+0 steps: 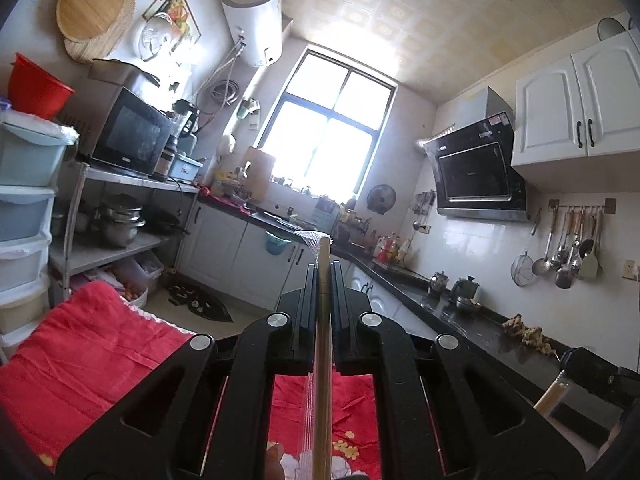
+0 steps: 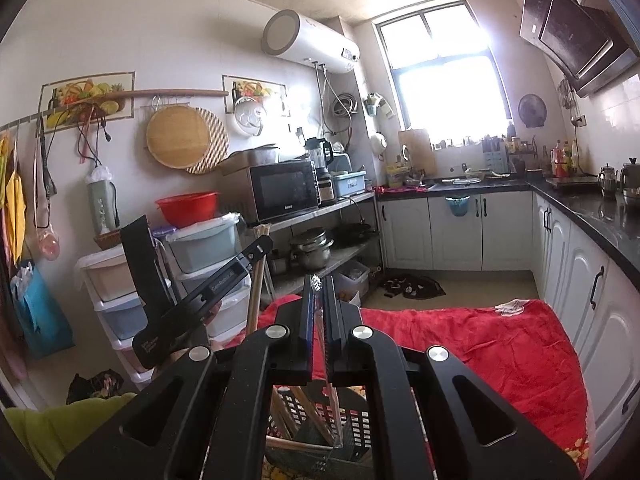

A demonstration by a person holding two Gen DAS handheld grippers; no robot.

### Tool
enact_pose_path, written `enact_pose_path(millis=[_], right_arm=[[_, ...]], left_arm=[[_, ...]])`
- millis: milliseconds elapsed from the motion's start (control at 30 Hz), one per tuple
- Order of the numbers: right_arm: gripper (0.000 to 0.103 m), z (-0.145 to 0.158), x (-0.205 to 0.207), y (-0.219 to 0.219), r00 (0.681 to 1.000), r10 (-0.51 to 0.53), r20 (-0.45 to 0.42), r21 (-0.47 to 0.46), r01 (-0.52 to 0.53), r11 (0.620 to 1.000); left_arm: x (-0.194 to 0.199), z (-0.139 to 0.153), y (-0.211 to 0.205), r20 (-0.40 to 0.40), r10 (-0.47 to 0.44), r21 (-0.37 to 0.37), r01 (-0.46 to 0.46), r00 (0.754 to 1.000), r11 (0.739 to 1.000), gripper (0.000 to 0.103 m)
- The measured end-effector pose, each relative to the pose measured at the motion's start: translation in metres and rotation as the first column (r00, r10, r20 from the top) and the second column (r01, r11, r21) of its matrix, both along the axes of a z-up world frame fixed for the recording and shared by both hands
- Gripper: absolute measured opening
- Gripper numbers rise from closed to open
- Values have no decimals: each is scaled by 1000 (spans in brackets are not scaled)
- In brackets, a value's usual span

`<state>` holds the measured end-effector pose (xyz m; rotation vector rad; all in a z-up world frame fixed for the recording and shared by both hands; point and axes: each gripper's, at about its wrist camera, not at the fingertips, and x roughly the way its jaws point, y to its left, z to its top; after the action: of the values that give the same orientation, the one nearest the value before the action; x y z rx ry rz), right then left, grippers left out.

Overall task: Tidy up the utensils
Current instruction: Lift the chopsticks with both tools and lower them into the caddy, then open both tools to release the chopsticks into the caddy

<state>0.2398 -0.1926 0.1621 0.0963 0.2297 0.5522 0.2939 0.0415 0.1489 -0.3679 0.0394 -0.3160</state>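
Observation:
My left gripper (image 1: 324,266) is shut on a bundle of wooden chopsticks (image 1: 323,360) that stands upright between its fingers, with crinkled clear plastic (image 1: 314,236) at the top end. The right wrist view shows the same left gripper (image 2: 256,250) at the left, holding the wooden sticks (image 2: 255,288). My right gripper (image 2: 319,280) is shut on a thin clear plastic piece (image 2: 333,400), which looks like a wrapper. That piece hangs down over a black perforated basket (image 2: 356,428) holding more wooden chopsticks (image 2: 308,412).
A red floral cloth (image 2: 480,344) covers the table under both grippers. Plastic drawers (image 2: 116,300) and a metal rack with a microwave (image 2: 280,190) stand to the left. A black counter (image 1: 460,312) over white cabinets runs along the right. Ladles hang on a wall rail (image 1: 568,256).

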Motion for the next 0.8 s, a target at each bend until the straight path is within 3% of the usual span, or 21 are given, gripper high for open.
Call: enact_pose_path(millis=[267, 500, 567, 700, 800], right_arm=[[4, -10, 4, 3, 1000, -4, -26, -6, 4, 1000], [4, -19, 6, 0, 999, -11, -47, -14, 10, 1000], [4, -23, 7, 0, 998, -11, -60, -19, 10, 1000], [5, -31, 9, 1, 996, -13, -85, -29, 10, 1000], [5, -36, 11, 0, 994, -25, -110, -32, 21, 999]], left_arm=[[4, -21, -4, 5, -14, 25, 14, 1000, 1000, 4], [-8, -32, 2, -19, -49, -2, 49, 999, 999, 9], [-13, -33, 1, -27, -60, 13, 60, 998, 998, 21], [-24, -37, -1, -52, -72, 59, 75, 996, 995, 25], [-33, -40, 1, -71, -71, 67, 76, 995, 995, 40]])
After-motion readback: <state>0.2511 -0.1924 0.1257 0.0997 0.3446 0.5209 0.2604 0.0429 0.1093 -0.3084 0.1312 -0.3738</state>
